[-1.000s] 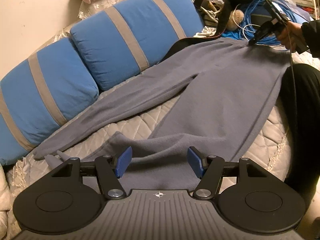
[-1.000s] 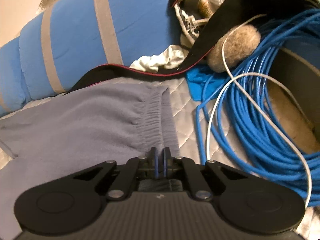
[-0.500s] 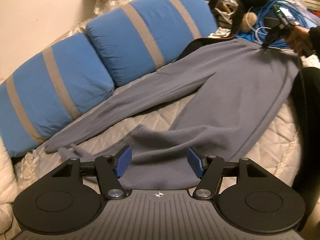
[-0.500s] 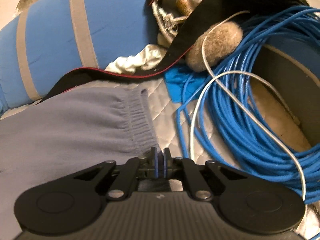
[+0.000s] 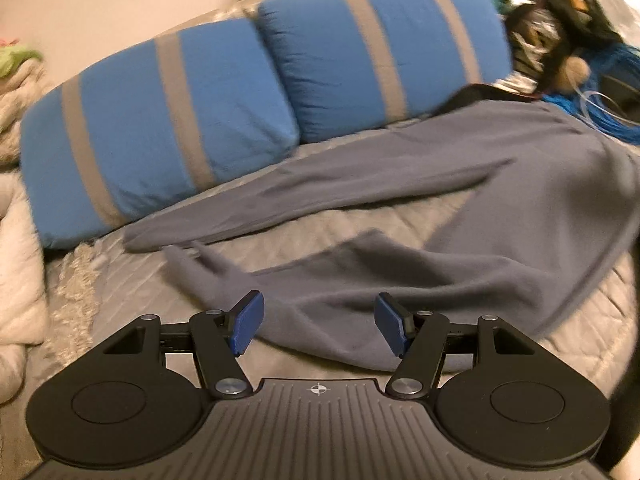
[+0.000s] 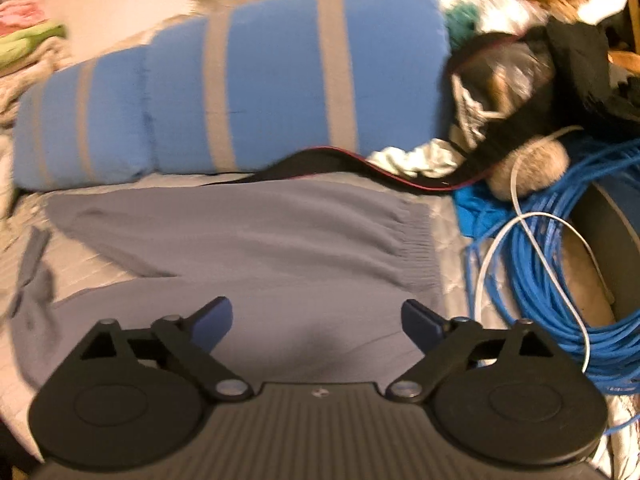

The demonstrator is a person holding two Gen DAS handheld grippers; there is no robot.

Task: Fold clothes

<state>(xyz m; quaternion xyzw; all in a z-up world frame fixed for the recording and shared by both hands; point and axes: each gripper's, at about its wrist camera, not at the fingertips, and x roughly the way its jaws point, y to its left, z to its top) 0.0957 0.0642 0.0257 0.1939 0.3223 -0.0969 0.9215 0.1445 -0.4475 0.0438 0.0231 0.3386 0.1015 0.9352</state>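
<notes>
Trousers (image 5: 500, 200), grey fleece, spread on the quilted bed (image 5: 132, 292) against the blue striped bolster (image 5: 192, 128); legs splayed, near leg rumpled.
Right gripper (image 6: 316, 322) over the waistband end, jaws opening wide, nothing between them. Left gripper (image 5: 318, 324) above the near leg, jaws apart, empty. Judgement: smooth and straighten the near leg first, then pinch hem and waistband together to fold evenly; keep clear of the blue cable coil (image 6: 540, 280).

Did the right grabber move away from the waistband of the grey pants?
Yes. The right gripper has pulled back from the grey pants' waistband it pinched, and its jaws are opening with nothing between them.
</notes>
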